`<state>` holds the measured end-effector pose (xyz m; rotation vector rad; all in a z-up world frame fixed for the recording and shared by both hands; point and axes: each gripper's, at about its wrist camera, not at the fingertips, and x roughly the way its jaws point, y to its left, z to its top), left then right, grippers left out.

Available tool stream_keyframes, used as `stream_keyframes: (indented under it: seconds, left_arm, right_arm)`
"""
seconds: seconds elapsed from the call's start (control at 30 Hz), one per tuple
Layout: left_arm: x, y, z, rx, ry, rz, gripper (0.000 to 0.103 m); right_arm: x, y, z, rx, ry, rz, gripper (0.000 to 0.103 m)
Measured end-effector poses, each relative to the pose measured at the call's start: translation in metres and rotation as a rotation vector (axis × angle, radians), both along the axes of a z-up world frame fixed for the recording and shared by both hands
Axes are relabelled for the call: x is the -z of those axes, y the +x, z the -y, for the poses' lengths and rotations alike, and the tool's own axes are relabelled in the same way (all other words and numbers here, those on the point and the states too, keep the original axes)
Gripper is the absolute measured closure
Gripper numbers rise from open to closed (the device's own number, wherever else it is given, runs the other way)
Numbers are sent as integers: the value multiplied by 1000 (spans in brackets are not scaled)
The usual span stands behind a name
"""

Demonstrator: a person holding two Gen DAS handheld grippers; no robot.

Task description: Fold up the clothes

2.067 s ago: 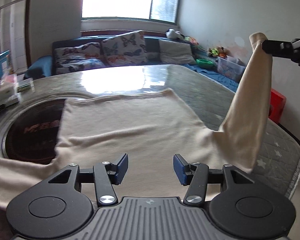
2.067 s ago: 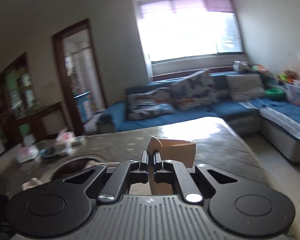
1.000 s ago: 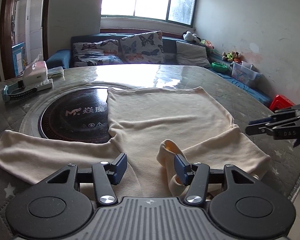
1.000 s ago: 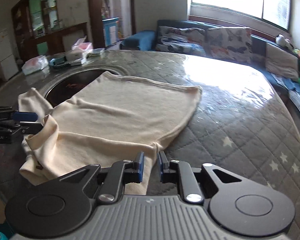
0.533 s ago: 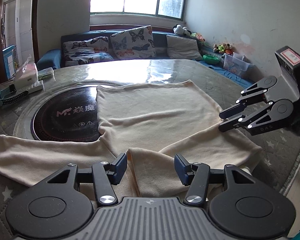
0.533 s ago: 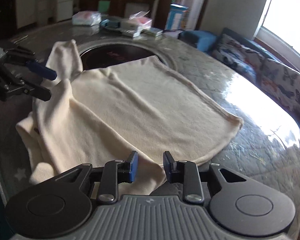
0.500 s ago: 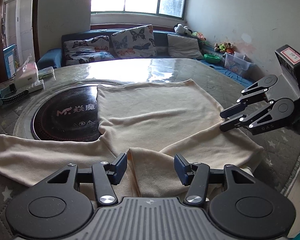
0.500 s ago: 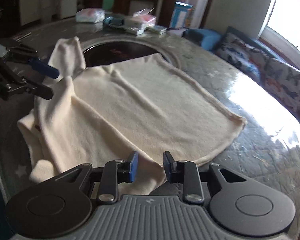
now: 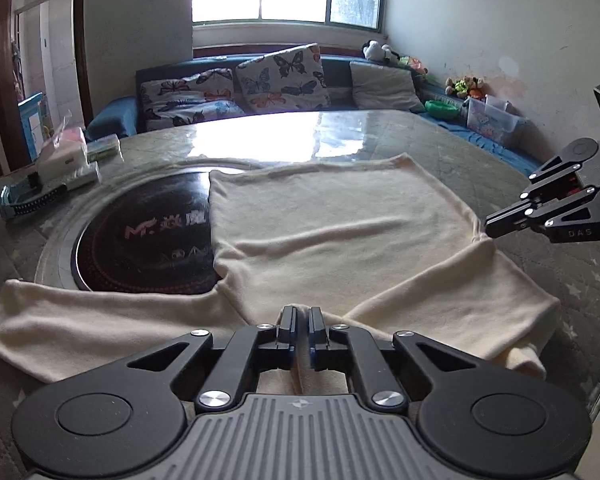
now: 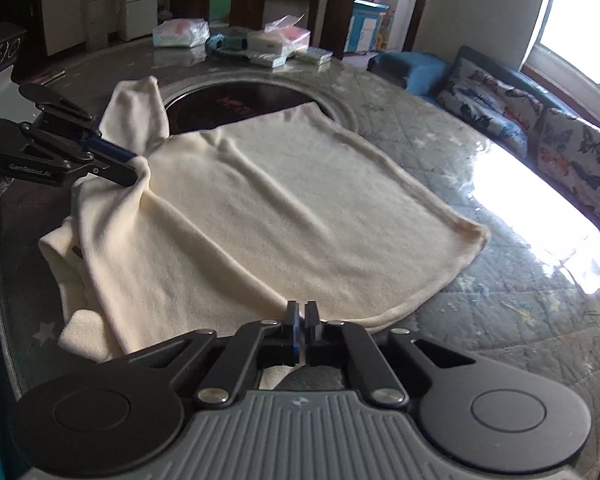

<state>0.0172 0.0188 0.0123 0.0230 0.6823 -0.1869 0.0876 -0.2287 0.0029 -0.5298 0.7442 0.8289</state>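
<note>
A cream long-sleeved top [image 9: 332,232] lies flat on the round table, its right sleeve folded across the near part; it also shows in the right wrist view [image 10: 284,216]. My left gripper [image 9: 302,320] is shut on a fold of the top at its near edge, by the collar and sleeve; it shows from the side in the right wrist view [image 10: 134,168], pinching the cloth. My right gripper [image 10: 302,320] is shut on the top's side edge near the armpit. In the left wrist view it [image 9: 490,228] pinches the top's right edge.
The quilted round table [image 9: 480,152] has a dark round glass centre [image 9: 140,240] under a glossy cover. Tissue packs and a blue tool [image 9: 52,176] lie at the left; packs [image 10: 260,44] also lie at the table's far side. A sofa with butterfly cushions [image 9: 260,80] stands beyond.
Both grippers have closed: the left on the fold near the collar, the right on the top's side edge. Before that the right gripper laid the raised sleeve across the top and let go.
</note>
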Motion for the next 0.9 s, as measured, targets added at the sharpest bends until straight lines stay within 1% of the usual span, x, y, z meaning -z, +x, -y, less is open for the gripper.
stream_keyframes:
  seconds: [0.07,0.17,0.23,0.27,0.3,0.37,0.43,0.47,0.5,0.53,0.57,0.6,0.7,0.73,0.77,0.8,0.83,0.87,0.9]
  left_arm:
    - [-2,4,1,-5,10,21,99]
    - [-3,10,2,-15,27,42,100]
    - [-5,12,-1,-6,2,23,100]
    - [-6,10,-3,1,-3,26,100]
    - [-8,8,-3,9,-2,30,98]
    - [-11,4,-5,18,-3,35,97]
    - [-12,0,-6,21,-6,37,95]
    - [-12,-1,-6,22,-7,36,91]
    - [-11,1,-6,20,-7,26,82]
    - [-9,2,-5,18,-6,18,76]
    - [-7,3,-4,20,0,15,75]
    - [-5,4,-4,22,5,12,75]
    - [1,7,-1,34,18,4,76]
    - [2,8,0,37,24,4,83]
    - [4,8,1,39,31,5,88]
    - [4,8,2,38,42,13,95]
    - [3,8,1,37,40,20,97]
    - [1,7,0,34,35,29,97]
    - [-1,7,0,31,33,43,100]
  right_arm:
    - [-8,-1,10,54,20,29,103]
    - [-9,0,22,111,50,37,103]
    - [-5,-1,27,123,77,25,103]
    - [-5,-1,26,108,85,11,98]
    - [-5,-1,25,86,91,-7,96]
    - [-4,-3,18,33,72,1,90]
    - [-2,-1,10,-8,59,6,89]
    - [-2,0,7,-21,55,5,89]
    - [-1,2,4,-44,44,-3,89]
    - [0,3,-1,-70,29,-12,87]
    - [4,4,-7,-102,1,-29,82]
    - [7,5,-12,-118,-24,-29,80]
    - [16,9,-16,-144,-51,-49,80]
    - [17,10,-16,-149,-47,-63,80]
    - [18,11,-16,-150,-44,-72,86]
    - [17,11,-16,-143,-42,-74,95]
    - [15,11,-15,-135,-40,-75,97]
    - [13,9,-14,-128,-43,-62,98]
    - [11,7,-12,-122,-45,-48,98]
